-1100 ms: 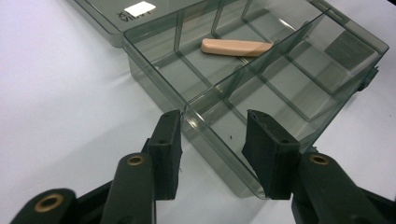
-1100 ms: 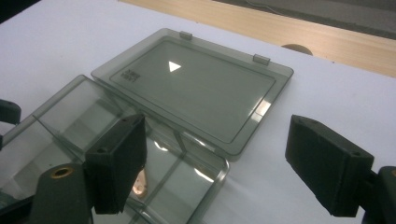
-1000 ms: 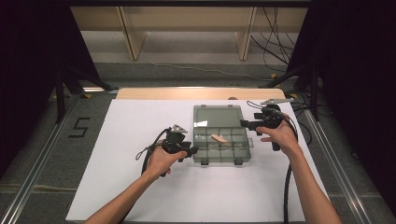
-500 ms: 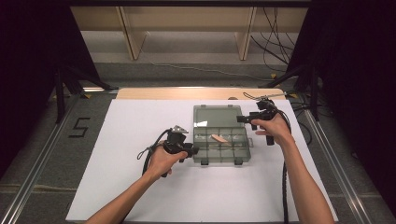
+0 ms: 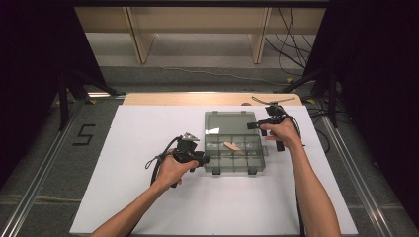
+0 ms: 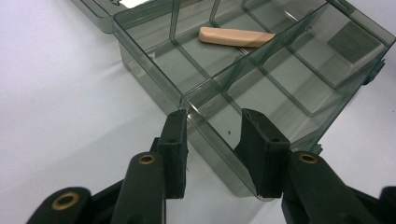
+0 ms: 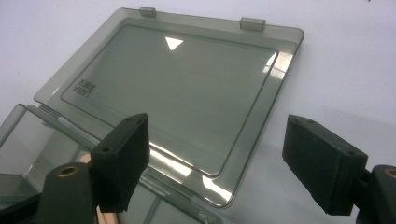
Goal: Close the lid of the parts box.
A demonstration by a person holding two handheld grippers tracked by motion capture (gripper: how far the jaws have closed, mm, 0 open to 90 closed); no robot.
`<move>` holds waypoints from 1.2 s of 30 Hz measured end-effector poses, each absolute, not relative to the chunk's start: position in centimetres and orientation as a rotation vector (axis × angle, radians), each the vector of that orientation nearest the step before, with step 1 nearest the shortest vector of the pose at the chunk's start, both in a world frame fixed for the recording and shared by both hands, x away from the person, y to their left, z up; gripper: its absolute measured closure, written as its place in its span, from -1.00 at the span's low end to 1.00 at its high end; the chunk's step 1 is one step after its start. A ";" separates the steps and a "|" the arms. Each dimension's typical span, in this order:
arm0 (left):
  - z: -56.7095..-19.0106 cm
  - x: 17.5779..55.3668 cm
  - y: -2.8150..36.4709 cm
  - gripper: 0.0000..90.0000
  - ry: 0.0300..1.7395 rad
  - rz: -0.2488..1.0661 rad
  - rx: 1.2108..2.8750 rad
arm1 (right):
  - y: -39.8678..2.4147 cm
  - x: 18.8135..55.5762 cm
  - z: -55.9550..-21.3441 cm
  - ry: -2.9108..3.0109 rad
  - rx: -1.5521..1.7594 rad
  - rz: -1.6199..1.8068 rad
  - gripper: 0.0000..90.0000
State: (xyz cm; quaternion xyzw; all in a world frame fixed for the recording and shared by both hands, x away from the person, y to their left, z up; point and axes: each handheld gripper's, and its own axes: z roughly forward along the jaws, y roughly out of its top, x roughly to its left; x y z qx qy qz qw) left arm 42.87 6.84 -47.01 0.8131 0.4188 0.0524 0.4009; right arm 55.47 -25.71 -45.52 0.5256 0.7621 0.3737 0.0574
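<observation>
I found the organizer box (image 5: 234, 150) at desk centre, lid (image 7: 177, 88) open toward twelve o'clock. My left tool (image 6: 212, 135) gripped its nine o'clock corner wall; my right tool (image 7: 217, 163) hung open above the lid.

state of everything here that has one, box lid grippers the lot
compartment box: open, standing flat on the white table
lid: swung fully back, lying flat behind the box
tan stick: lying flat in one middle compartment
other compartments: empty as far as can be seen
left gripper: jaws straddling the box's near corner wall, have just been closing
right gripper: open wide, above the lid's edge, holding nothing
</observation>
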 end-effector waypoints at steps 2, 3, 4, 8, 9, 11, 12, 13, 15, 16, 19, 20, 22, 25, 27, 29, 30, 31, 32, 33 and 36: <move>-47.0 42.9 6.8 0.38 1.059 0.133 2.056 | -25.7 55.6 -45.6 2.343 1.612 1.093 -0.46; -47.0 42.9 6.8 0.38 1.060 0.132 2.056 | -25.6 55.6 -45.7 2.336 1.601 1.090 -0.46; -47.0 42.9 6.8 0.38 1.060 0.133 2.055 | -25.6 55.6 -45.6 2.343 1.620 1.092 -0.46; -47.0 42.9 6.9 0.38 1.058 0.129 2.057 | -25.3 55.7 -46.0 2.329 1.616 1.107 -0.46; -47.0 42.9 6.9 0.38 1.058 0.129 2.057 | -25.3 55.7 -46.0 2.329 1.616 1.107 -0.46; -47.0 42.9 6.9 0.37 1.058 0.126 2.056 | -25.1 55.8 -46.1 2.335 1.628 1.077 -0.44; -47.0 42.9 6.9 0.37 1.056 0.118 2.056 | -25.0 55.8 -46.1 2.335 1.643 1.090 -0.43; -47.0 42.9 6.9 0.37 1.056 0.118 2.056 | -25.1 55.9 -46.0 2.357 1.620 1.068 -0.42; -47.0 43.0 6.9 0.37 1.061 0.117 2.055 | -24.9 55.8 -46.0 2.351 1.645 1.058 -0.41; -47.0 43.0 6.9 0.37 1.061 0.118 2.056 | -24.8 55.8 -46.0 2.345 1.658 1.058 -0.41; -47.0 43.0 6.9 0.37 1.060 0.118 2.057 | -24.7 55.9 -46.2 2.328 1.665 1.072 -0.40; -47.0 43.0 6.9 0.37 1.061 0.119 2.057 | -24.7 56.0 -46.2 2.343 1.681 1.063 -0.40; -47.0 43.0 6.9 0.37 1.061 0.118 2.057 | -24.8 56.1 -46.3 2.357 1.653 1.057 -0.39; -47.0 43.0 6.9 0.37 1.061 0.118 2.056 | -24.8 56.2 -46.4 2.351 1.672 1.048 -0.38; -47.0 43.0 6.9 0.37 1.060 0.118 2.057 | -24.9 56.2 -46.5 2.353 1.675 1.037 -0.38; -47.0 43.0 6.9 0.37 1.060 0.117 2.057 | -24.7 56.1 -46.5 2.351 1.705 1.025 -0.38; -47.0 43.0 6.9 0.37 1.059 0.117 2.058 | -24.8 56.1 -46.6 2.356 1.701 1.026 -0.37; -47.0 43.0 6.9 0.37 1.060 0.117 2.057 | -24.7 56.1 -46.7 2.337 1.704 1.037 -0.36; -47.0 43.0 6.9 0.37 1.058 0.117 2.058 | -24.8 56.1 -46.7 2.349 1.700 1.038 -0.36; -47.1 43.0 6.9 0.37 1.059 0.117 2.057 | -24.8 56.2 -46.7 2.360 1.708 1.028 -0.35; -47.1 43.0 6.9 0.37 1.058 0.118 2.058 | -24.9 56.3 -46.8 2.369 1.677 1.028 -0.33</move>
